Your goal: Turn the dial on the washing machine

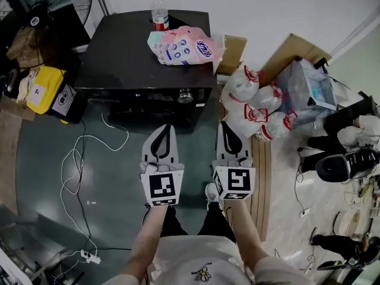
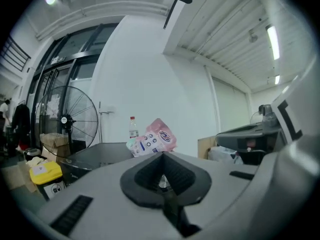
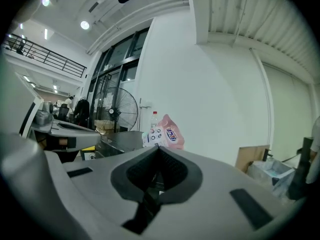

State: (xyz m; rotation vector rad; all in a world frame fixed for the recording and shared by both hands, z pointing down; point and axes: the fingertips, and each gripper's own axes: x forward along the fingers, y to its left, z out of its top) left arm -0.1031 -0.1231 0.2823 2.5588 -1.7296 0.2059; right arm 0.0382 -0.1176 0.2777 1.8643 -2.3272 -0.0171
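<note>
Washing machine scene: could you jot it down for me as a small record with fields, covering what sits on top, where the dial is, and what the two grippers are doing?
Machine: black washing machine, standing against the white wall
Dial: silver dial on the front panel, towards its right end
On top: bottle with a red cap; pink pouch lying beside it
Left gripper: shut, empty, short of the machine
Right gripper: shut, empty, short of the machine
Dial contact: none yet
Beside the machine: packs of bottles on its right; yellow bag on its left
</note>
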